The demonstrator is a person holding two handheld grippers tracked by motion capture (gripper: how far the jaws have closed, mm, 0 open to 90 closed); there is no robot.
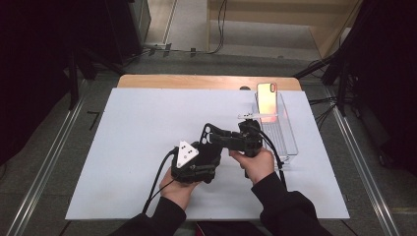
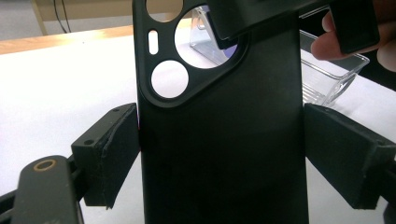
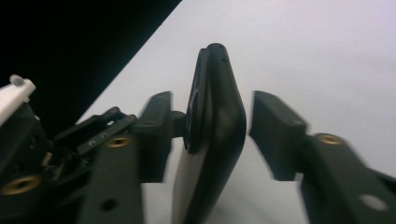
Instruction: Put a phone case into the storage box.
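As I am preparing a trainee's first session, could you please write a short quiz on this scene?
1. True or false: the left gripper has its pads against both long edges of the black phone case.
2. Where is the phone? A: upright at the far end of the clear tray. B: flat on the table's near left corner. C: between the right gripper's jaws.
3. In the right gripper view, which jaw of the right gripper stands visibly apart from the case?

Key: 1 true. 2 A. 3 the jaw at the right of that view.
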